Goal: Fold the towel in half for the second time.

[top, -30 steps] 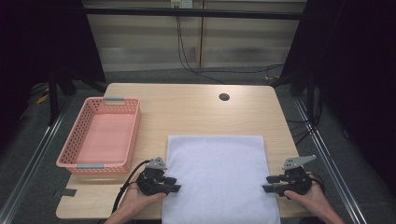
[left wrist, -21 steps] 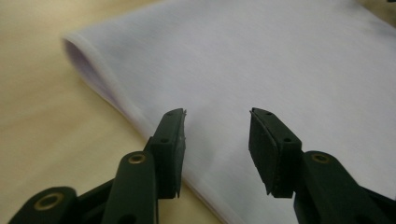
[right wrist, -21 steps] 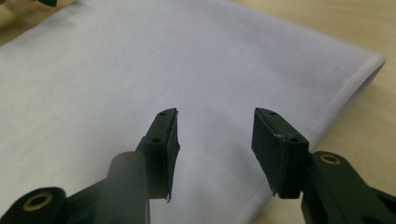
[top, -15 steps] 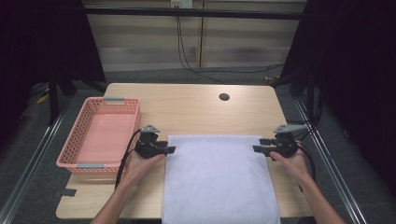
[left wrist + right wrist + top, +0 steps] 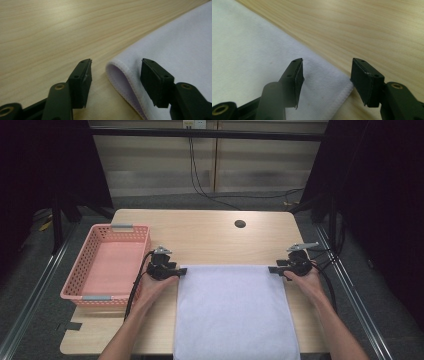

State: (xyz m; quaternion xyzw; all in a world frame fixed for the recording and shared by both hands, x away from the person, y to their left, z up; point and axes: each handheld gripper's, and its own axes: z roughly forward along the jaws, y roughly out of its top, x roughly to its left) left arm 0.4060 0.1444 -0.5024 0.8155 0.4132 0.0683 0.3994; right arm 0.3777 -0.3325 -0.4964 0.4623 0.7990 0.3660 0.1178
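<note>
At the far corners of the white towel (image 5: 232, 312) lying flat on the tabletop (image 5: 210, 237), left gripper (image 5: 176, 270) and right gripper (image 5: 274, 269) both sit released, jaws straddling each corner, so nothing is grasped and folding hasn't started.

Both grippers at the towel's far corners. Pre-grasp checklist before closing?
1. Left gripper open: ok, jaws spread.
2. Right gripper open: ok, jaws spread.
3. Towel corner between left jaws: ok, the curled hem sits in the gap.
4. Towel corner between right jaws: ok, the corner lies in the gap, one jaw over cloth, the other beside the edge.
5. Towel flat: ok apart from the lifted left corner.
6. Basket clear of the left gripper: ok in the high view.
</note>
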